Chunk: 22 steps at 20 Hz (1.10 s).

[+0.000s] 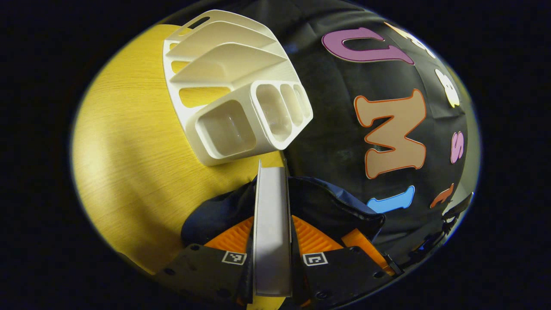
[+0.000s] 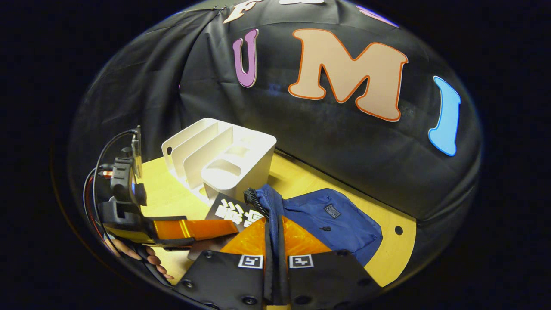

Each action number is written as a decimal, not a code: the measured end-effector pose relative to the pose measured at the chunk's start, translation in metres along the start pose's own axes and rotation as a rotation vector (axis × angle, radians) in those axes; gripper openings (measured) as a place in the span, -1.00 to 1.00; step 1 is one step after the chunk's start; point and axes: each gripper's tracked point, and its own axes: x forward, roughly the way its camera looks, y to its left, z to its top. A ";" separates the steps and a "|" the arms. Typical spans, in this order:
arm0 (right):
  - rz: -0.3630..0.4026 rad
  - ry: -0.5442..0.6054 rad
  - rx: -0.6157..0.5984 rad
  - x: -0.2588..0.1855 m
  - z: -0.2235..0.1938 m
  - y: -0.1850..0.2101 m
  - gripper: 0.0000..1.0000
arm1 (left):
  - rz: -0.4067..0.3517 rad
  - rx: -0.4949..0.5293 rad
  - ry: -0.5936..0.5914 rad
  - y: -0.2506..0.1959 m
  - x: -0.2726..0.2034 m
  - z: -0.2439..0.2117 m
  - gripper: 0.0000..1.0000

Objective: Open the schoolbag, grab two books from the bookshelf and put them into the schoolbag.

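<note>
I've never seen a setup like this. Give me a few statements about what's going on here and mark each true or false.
1. The left gripper is shut on a book. True.
2. The right gripper is empty. False: it pinches the blue schoolbag at its edge.
3. The white bookshelf stands on the wooden table. True.
4. The bookshelf's slots are packed with books. False: they look empty.
5. The schoolbag hangs on the wall. False: it lies on the table.
</note>
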 end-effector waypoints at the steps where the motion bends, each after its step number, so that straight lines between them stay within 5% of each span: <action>1: 0.005 0.000 -0.005 -0.001 0.000 0.002 -0.84 | -0.003 -0.005 0.004 -0.001 0.004 -0.003 -0.34; 11: 0.049 0.011 -0.049 -0.003 0.001 0.018 -0.84 | -0.018 0.009 0.134 0.004 0.042 -0.070 -0.20; 18: 0.044 0.011 -0.030 -0.004 0.000 0.013 -0.84 | 0.007 0.079 0.164 0.006 0.064 -0.069 -0.07; 22: 0.028 0.002 -0.016 -0.004 0.002 0.008 -0.84 | 0.015 0.255 0.260 0.002 0.043 -0.081 0.24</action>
